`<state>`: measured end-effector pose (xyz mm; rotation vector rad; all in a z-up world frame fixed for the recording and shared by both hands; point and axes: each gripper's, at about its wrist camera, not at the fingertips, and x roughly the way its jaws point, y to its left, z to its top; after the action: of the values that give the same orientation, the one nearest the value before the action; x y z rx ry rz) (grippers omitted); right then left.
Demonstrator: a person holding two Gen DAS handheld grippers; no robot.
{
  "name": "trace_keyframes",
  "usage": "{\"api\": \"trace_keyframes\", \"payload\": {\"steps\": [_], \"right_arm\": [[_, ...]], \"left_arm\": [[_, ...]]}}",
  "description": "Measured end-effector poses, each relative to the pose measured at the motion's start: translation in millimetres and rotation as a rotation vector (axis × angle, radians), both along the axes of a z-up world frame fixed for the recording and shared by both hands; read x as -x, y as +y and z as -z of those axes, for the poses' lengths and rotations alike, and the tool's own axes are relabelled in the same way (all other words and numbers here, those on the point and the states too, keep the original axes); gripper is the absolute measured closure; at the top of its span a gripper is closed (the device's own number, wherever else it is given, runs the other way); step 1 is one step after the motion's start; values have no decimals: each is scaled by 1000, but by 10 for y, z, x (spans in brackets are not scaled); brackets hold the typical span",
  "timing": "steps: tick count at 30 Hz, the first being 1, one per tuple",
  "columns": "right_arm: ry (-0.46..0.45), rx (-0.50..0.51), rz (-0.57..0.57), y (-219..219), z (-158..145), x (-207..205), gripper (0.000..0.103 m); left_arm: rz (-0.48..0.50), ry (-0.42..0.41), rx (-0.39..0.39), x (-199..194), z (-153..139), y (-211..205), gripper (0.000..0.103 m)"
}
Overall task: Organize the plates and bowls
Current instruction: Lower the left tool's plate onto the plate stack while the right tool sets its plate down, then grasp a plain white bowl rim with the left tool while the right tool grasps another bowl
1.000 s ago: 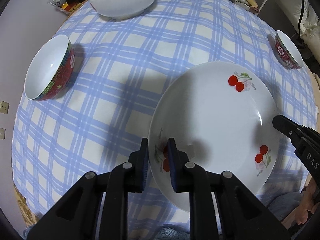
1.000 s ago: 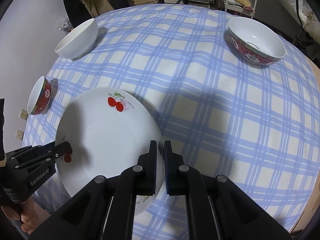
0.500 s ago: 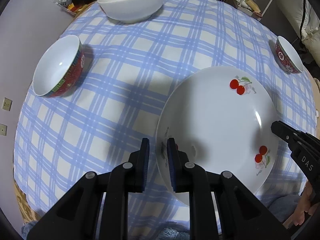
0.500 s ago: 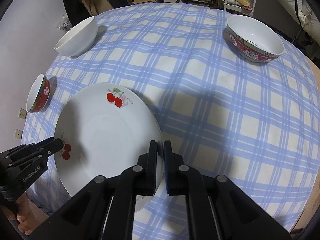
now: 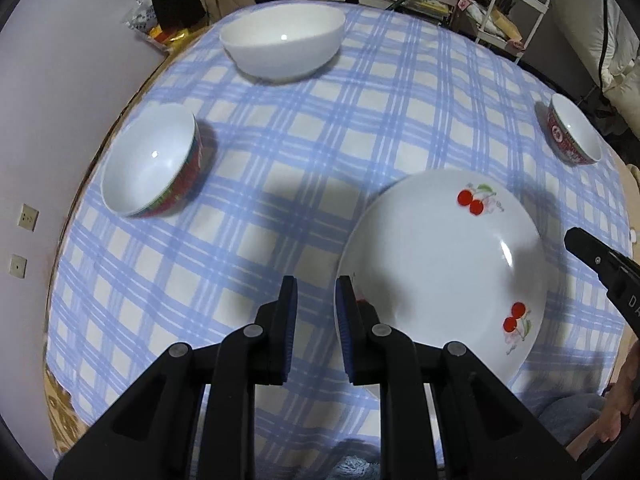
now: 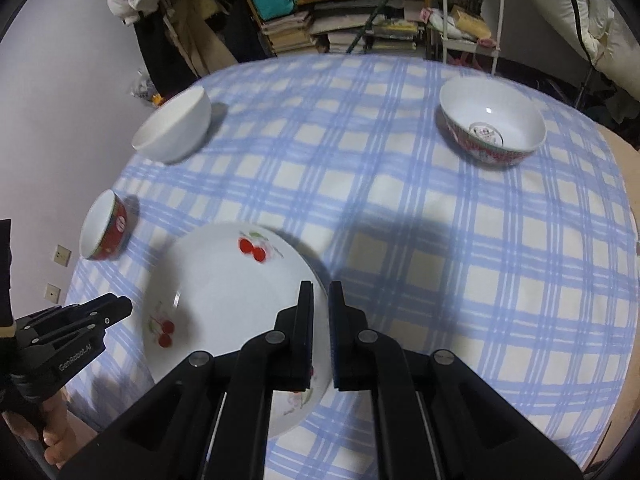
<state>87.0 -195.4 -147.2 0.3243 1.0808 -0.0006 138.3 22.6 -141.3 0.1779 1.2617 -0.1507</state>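
Observation:
A white plate with red cherries (image 5: 444, 264) lies on the blue checked tablecloth (image 5: 320, 152) and shows in the right wrist view (image 6: 228, 300) too. My left gripper (image 5: 316, 304) is open, its jaws apart just left of the plate's near rim, holding nothing. My right gripper (image 6: 320, 304) has its jaws a narrow gap apart over the plate's right rim; I cannot tell whether they touch it. A small red-sided bowl (image 5: 152, 164) sits at the left, a plain white bowl (image 5: 282, 46) at the far side, and a larger red-patterned bowl (image 6: 492, 122) at the far right.
The table's left edge runs along a wall with sockets (image 5: 28, 218). Shelves of books (image 6: 332, 28) and a white cart (image 6: 468, 12) stand beyond the far edge. The red-patterned bowl (image 5: 574, 134) sits near the table's right edge.
My left gripper has let go of the plate's rim, opened and drawn back. My right gripper has drawn back and risen. The plate now lies on the cloth.

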Motion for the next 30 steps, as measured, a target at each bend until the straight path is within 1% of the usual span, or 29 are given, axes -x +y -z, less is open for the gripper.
{"api": "trace_keyframes", "payload": {"steps": [2,6,7,8,9,10,11,12,16,17,18,20,22,23,24,25,27,29,30], "right_arm": [[-13,-8,-12,10,-70,-43,94],[-47,10,-53,79,-253,-204,94],[-54,16,-61,92,-287,-234,94],[-61,22,-71,112,-326,-277,93],[-67,26,-78,132,-358,-325,90],[-72,32,-84,159,-399,-407,86],[-76,33,-88,172,-419,-455,79],[-86,29,-96,196,-451,-539,74],[-101,13,-119,281,-538,-836,71],[-108,5,-127,310,-566,-928,68],[-111,4,-130,334,-586,-994,61],[-132,11,-136,396,-642,-1171,52],[-138,27,-134,463,-665,-1320,50],[-134,33,-133,498,-668,-1402,47],[-127,30,-137,540,-666,-1505,40],[-125,25,-139,564,-665,-1566,37],[-136,12,-137,610,-665,-1696,20],[-143,16,-127,662,-647,-1829,12],[-137,23,-126,695,-630,-1896,11]], "left_arm": [[-7,-18,-11,-43,-89,30,84],[-20,-66,-6,-160,-332,122,83],[-16,-85,-20,-206,-404,138,82],[-11,-97,-27,-246,-448,155,79],[-5,-109,-34,-294,-495,170,75],[0,-120,-40,-350,-542,184,72],[2,-132,-43,-410,-584,201,66],[0,-143,-49,-472,-621,227,62],[2,-197,-92,-722,-758,307,60],[2,-209,-103,-784,-777,328,56],[0,-218,-110,-842,-787,338,52],[2,-233,-118,-979,-797,362,49],[-4,-240,-126,-1121,-774,385,42],[-10,-239,-128,-1192,-746,398,36],[-14,-239,-132,-1271,-716,409,33],[-17,-241,-133,-1319,-695,414,32],[-34,-246,-132,-1454,-632,447,21],[-46,-246,-125,-1579,-575,479,19],[-53,-242,-131,-1665,-537,501,19]]}}
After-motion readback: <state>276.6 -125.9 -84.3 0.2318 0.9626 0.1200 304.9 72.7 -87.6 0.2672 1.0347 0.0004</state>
